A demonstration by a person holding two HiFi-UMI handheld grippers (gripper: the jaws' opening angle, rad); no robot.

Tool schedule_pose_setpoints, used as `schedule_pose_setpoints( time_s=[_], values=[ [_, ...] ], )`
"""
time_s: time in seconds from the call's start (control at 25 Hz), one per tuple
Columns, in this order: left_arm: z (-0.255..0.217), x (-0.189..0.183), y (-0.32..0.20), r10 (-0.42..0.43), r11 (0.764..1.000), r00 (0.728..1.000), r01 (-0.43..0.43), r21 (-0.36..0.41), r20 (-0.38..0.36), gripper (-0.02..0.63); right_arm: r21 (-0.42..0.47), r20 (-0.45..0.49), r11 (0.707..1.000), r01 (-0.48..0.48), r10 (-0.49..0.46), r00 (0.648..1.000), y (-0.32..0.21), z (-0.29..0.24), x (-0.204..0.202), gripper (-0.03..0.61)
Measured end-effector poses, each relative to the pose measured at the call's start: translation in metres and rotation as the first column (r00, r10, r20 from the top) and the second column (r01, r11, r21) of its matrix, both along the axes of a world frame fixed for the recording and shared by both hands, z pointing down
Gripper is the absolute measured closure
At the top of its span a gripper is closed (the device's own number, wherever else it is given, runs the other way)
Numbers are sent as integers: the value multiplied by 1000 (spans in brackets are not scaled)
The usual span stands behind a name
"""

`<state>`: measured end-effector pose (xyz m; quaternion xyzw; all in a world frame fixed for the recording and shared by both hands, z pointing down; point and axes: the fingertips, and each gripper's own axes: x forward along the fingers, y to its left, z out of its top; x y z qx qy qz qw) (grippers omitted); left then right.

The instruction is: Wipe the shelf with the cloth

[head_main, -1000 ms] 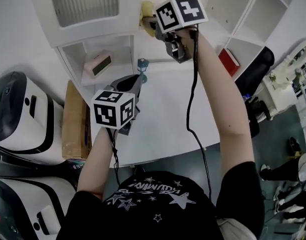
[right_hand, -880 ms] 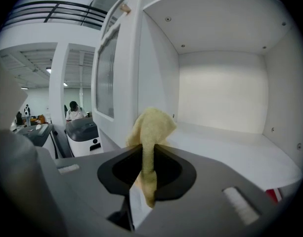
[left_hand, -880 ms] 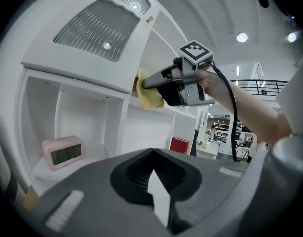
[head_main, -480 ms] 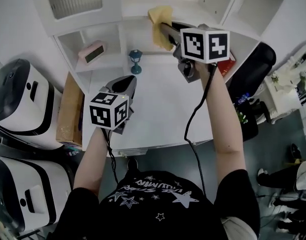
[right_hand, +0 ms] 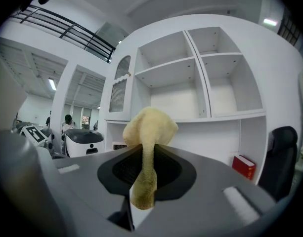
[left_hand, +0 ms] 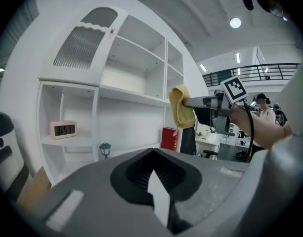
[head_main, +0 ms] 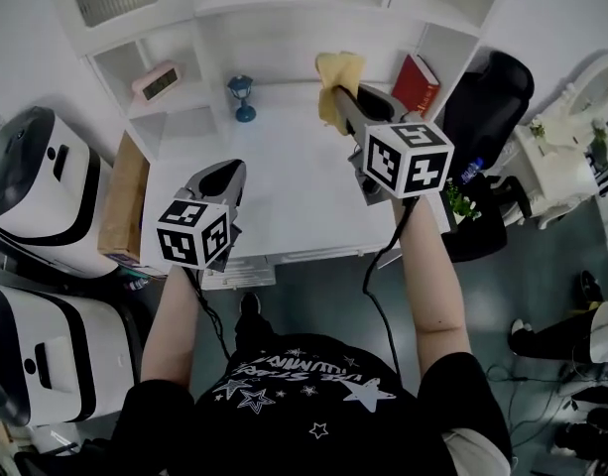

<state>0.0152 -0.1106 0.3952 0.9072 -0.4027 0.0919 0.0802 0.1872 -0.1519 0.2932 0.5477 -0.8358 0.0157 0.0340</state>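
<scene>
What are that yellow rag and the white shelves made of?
The cloth looks like soft microfibre or terry: fuzzy, matte, bunched and drooping limply from the right tool. The shelf looks like white painted or laminated board, probably wood-based: flat, smooth panels with crisp edges.
</scene>
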Motion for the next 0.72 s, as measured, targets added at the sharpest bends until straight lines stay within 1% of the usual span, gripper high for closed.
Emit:
schedule_pose_setpoints(
  time_s=[0.2,0.36,0.56,0.72],
  values=[
    [12,28,55,-17,1000,1000,17,-10,-7,611,-34,32,999,4,-3,999,62,44,25,495],
    [26,47,99,-20,999,1000,20,-36,-3,611,-64,26,998,20,-18,999,108,76,37,497],
    [40,65,138,-25,997,1000,24,-68,-18,611,-89,47,996,27,-23,999,147,111,44,497],
    [54,73,155,-2,996,1000,2,-85,-2,611,-116,50,993,17,-11,999,168,134,47,499]
  ],
)
